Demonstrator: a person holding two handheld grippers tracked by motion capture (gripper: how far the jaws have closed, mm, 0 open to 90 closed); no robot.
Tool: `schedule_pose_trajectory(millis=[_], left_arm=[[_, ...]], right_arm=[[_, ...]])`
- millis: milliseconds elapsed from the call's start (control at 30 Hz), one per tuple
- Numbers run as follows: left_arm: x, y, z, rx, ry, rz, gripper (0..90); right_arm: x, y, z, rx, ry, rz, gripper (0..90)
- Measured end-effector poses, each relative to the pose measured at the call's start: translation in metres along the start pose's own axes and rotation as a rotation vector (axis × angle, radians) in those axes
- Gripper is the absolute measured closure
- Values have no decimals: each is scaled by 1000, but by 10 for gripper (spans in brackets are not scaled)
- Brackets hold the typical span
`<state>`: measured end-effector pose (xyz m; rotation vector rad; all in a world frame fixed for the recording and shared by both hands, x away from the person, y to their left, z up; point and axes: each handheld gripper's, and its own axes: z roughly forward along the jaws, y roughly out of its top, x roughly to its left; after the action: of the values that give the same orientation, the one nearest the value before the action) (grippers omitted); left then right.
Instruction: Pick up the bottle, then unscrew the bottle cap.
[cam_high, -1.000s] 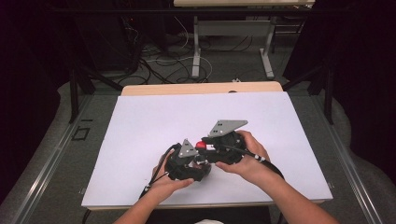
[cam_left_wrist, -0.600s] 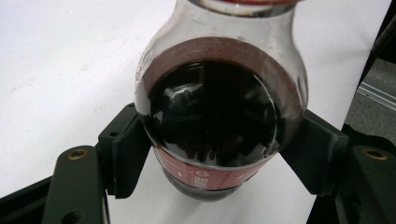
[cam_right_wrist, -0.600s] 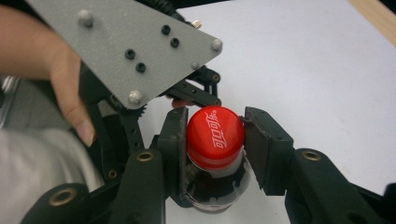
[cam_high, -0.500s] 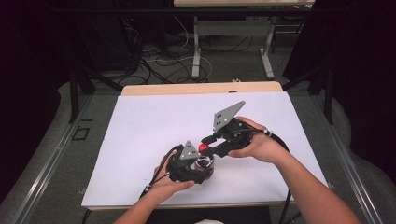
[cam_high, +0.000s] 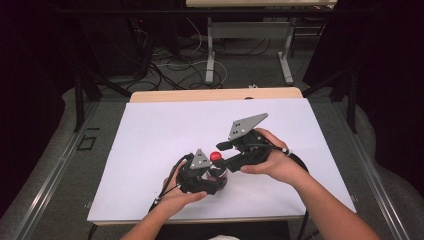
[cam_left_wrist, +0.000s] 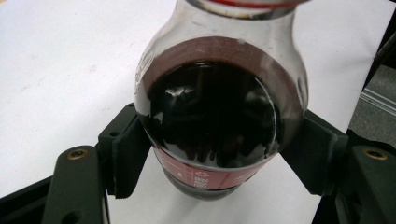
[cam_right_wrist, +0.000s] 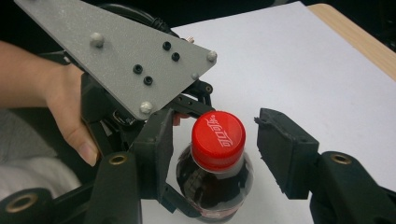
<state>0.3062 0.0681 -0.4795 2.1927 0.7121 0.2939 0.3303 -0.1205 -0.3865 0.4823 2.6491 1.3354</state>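
Note:
A small cola bottle (cam_high: 218, 175) with a red cap (cam_high: 215, 156) stands on the white table sheet (cam_high: 150, 135), near the front. My left gripper (cam_high: 205, 176) is shut on the bottle's body; its pads (cam_left_wrist: 126, 154) press both sides of the dark bottle (cam_left_wrist: 212, 116). My right gripper (cam_high: 226, 155) comes in from the right at cap height. Its jaws have just been opening and now stand on either side of the red cap (cam_right_wrist: 218, 140), with a gap on each side. The right gripper (cam_right_wrist: 219, 149) is open.
The left gripper's grey three-cornered plate (cam_right_wrist: 126, 56) and the hand holding it sit just behind the cap. A bare wooden strip (cam_high: 215, 95) runs along the table's far edge. Table legs and cables lie on the floor beyond.
The right gripper's jaws, shut on the cap before, now stand apart from it. Its grey plate has tilted and the hand has shifted slightly to the right. The left gripper has kept still.

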Motion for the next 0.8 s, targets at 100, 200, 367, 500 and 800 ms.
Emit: schedule_pose_trajectory(millis=[100, 200, 367, 500, 800], left_arm=[[1, 0, 0, 5, 0, -10, 299], [1, -1, -1, 1, 7, -32, 298], [2, -1, -1, -4, 31, -33, 299], [2, -1, -1, -2, 38, -36, 299], [-1, -2, 1, -1, 49, -37, 299]], right_arm=[[5, -2, 0, 11, -69, 33, 438], [10, -4, 1, -8, -121, 55, 438], [19, -5, 2, -25, -179, 95, 471], [25, -4, 7, -25, -220, 127, 490], [30, 0, 17, 7, -261, 163, 542]])
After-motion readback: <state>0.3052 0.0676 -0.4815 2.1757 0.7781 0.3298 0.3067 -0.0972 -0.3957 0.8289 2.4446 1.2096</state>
